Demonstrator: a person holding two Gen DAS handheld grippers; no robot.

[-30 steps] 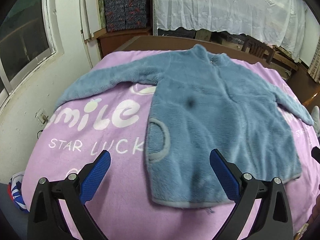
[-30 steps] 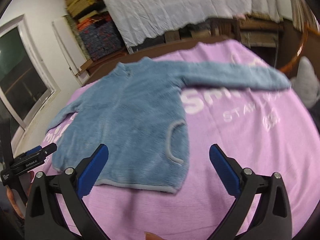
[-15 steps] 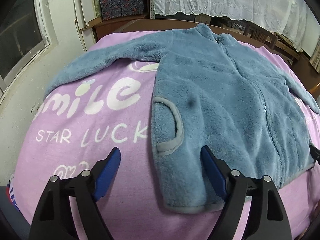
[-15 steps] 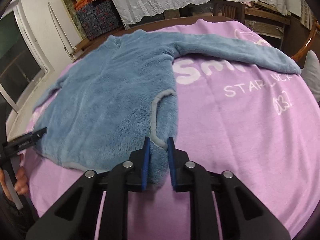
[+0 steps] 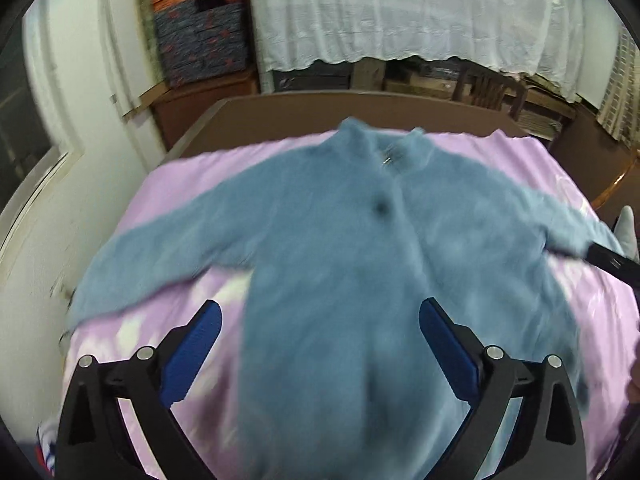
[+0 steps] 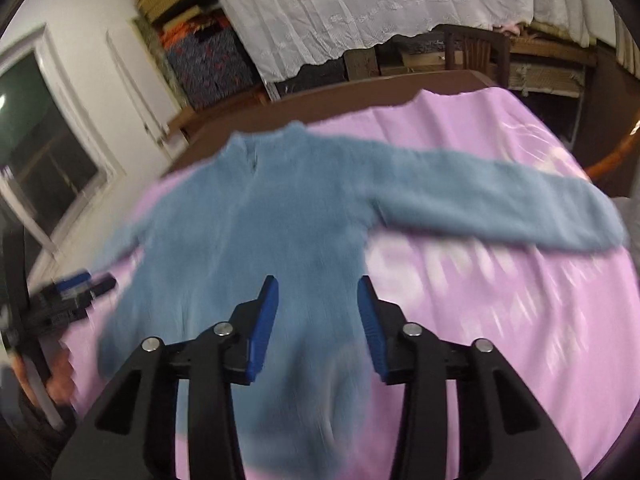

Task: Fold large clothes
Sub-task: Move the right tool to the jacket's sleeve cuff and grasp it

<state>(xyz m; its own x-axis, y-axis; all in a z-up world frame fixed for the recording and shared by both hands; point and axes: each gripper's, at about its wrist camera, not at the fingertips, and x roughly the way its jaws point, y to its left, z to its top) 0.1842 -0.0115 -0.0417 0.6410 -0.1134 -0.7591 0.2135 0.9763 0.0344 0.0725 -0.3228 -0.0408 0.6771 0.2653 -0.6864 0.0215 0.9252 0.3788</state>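
Observation:
A fluffy blue fleece jacket [image 5: 360, 264] lies on a pink blanket [image 5: 168, 216], sleeves spread left and right, collar at the far end. It also shows in the right wrist view [image 6: 256, 240]. Both views are blurred by motion. My left gripper [image 5: 320, 356] is open wide over the jacket's lower left part, which rises between its blue pads. My right gripper [image 6: 316, 324] is partly open, and the jacket's lower right part lies between its pads [image 6: 264, 320]. Whether either holds cloth is hidden at the frame bottom.
The blanket [image 6: 520, 320] covers a brown table [image 5: 320, 116]. Behind stand a white lace curtain [image 5: 400, 12], patterned boxes [image 5: 200, 36] and a wooden chair [image 6: 476, 52]. A white wall and window are at the left. The other gripper shows at the left edge [image 6: 60, 296].
Both grippers have lifted and pulled back, and the jacket's hem has risen toward the cameras. The right gripper has gone from shut on the hem to partly open. The left has stayed open.

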